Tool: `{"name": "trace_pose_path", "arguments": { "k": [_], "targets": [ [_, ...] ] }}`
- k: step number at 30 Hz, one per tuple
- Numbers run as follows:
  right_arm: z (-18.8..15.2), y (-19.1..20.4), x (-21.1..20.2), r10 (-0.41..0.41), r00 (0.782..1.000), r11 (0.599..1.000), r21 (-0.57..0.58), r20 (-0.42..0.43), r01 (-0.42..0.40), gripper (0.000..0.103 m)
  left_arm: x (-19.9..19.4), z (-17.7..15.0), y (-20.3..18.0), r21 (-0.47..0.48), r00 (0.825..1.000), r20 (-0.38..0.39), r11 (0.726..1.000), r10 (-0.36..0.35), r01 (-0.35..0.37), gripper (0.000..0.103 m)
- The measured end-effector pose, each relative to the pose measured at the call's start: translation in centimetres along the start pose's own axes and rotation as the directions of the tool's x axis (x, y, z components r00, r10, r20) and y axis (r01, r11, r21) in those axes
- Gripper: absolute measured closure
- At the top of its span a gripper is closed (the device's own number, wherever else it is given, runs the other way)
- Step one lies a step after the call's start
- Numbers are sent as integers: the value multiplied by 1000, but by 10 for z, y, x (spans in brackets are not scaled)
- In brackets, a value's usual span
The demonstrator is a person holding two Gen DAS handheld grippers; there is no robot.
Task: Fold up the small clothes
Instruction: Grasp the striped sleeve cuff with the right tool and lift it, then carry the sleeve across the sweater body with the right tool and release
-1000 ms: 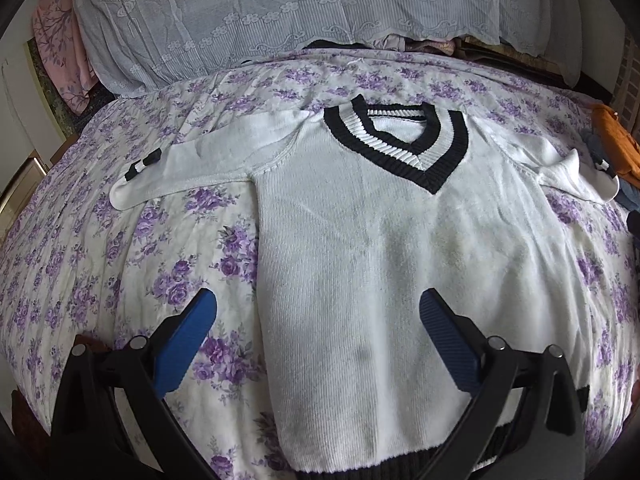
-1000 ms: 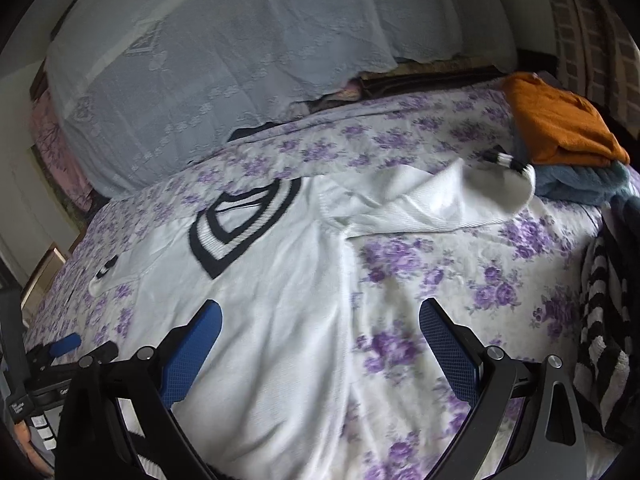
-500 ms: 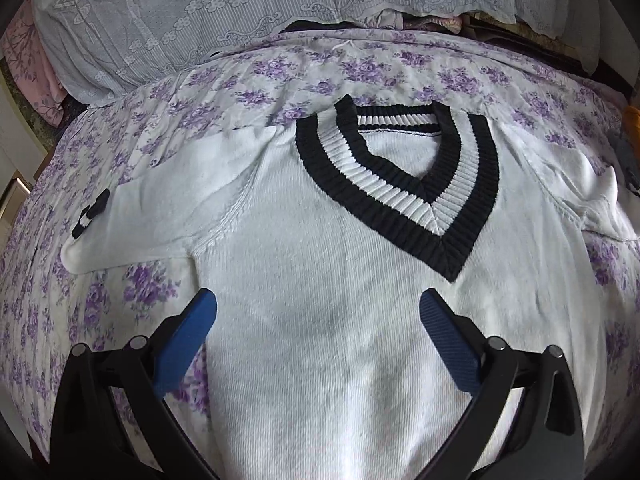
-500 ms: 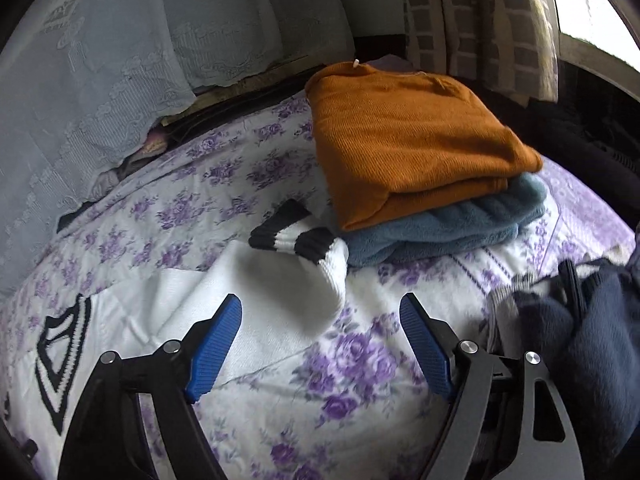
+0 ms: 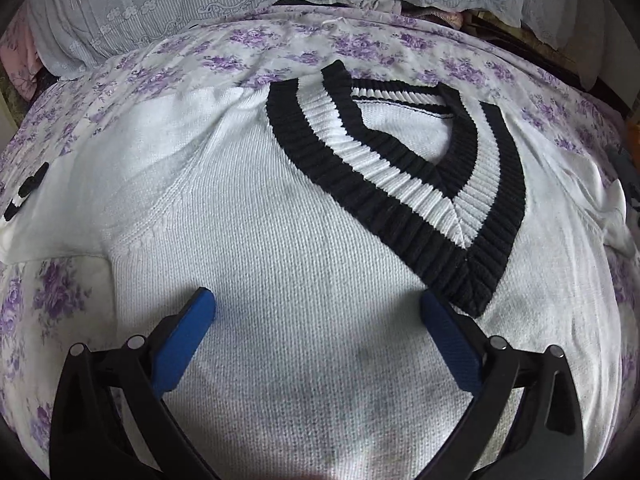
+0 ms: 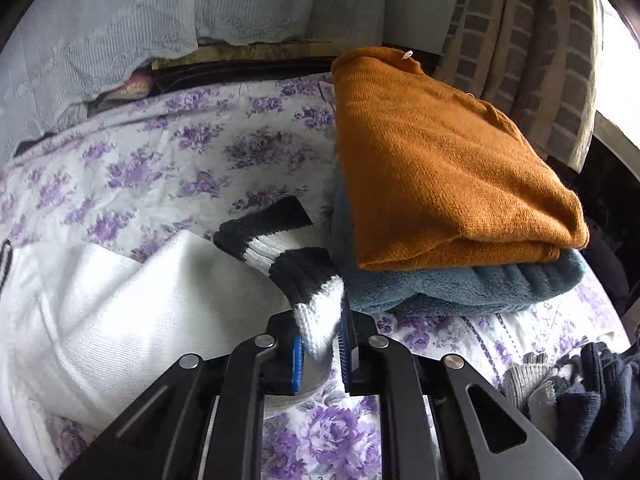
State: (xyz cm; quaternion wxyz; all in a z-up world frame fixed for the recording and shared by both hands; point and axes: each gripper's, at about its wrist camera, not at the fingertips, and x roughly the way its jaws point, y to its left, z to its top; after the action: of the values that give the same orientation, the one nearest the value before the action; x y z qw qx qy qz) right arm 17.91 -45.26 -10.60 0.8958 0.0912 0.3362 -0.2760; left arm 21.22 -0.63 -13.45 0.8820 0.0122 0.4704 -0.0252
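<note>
A white knit sweater (image 5: 304,248) with a black-and-white striped V collar (image 5: 400,176) lies flat, front up, on the flowered bedsheet (image 5: 248,48). My left gripper (image 5: 316,300) hovers open just over its chest, below the collar's point, with nothing between its blue pads. The left sleeve's striped cuff (image 5: 24,192) lies at the far left edge. In the right wrist view the other sleeve (image 6: 160,300) ends in a striped cuff (image 6: 288,252). My right gripper (image 6: 320,350) is closing, and its pads pinch the white edge of that sleeve by the cuff.
A folded orange sweater (image 6: 440,168) lies on a folded blue-grey fleece (image 6: 460,284) right beside the cuff. Dark and grey clothes (image 6: 592,392) are heaped at the lower right. A lace cover (image 5: 200,8) drapes the head of the bed.
My left gripper came lower and nearer the collar, still open. My right gripper swung right, from over the sweater's side to the sleeve cuff, and closed from wide open onto the sleeve's edge.
</note>
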Motion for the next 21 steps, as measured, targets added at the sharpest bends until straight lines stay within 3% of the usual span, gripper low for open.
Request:
{"name": "trace_pose_path", "arguments": {
  "k": [2,5,9,12,14,15,18,21],
  "targets": [
    [2,-15,-11,99,995,990,101,14,-100,90,-2,0,0,8,1000,1,1000,-8,8,4],
    [6,-34,-30,256,964,936,233,66,-265,90,-11,5,7,17,1000,7,1000,-17,17,4],
    [19,-40,-62,357,922,878,283,147,-385,90,-38,18,20,68,989,103,991,105,-112,4],
    [31,-35,-80,428,886,837,292,176,-463,90,-54,26,36,98,958,177,964,227,-247,4],
    [36,-25,-90,471,863,816,284,182,-504,90,-59,31,53,70,936,194,948,293,-311,4],
    [38,-18,-96,491,851,804,280,186,-525,90,-61,32,63,38,937,186,951,295,-307,4],
    [41,7,-111,533,824,784,254,194,-567,90,-57,28,98,-95,963,133,970,234,-222,4],
    [43,41,-127,555,810,788,193,188,-584,90,-46,20,120,-177,979,81,969,187,-170,4]
  ]
}}
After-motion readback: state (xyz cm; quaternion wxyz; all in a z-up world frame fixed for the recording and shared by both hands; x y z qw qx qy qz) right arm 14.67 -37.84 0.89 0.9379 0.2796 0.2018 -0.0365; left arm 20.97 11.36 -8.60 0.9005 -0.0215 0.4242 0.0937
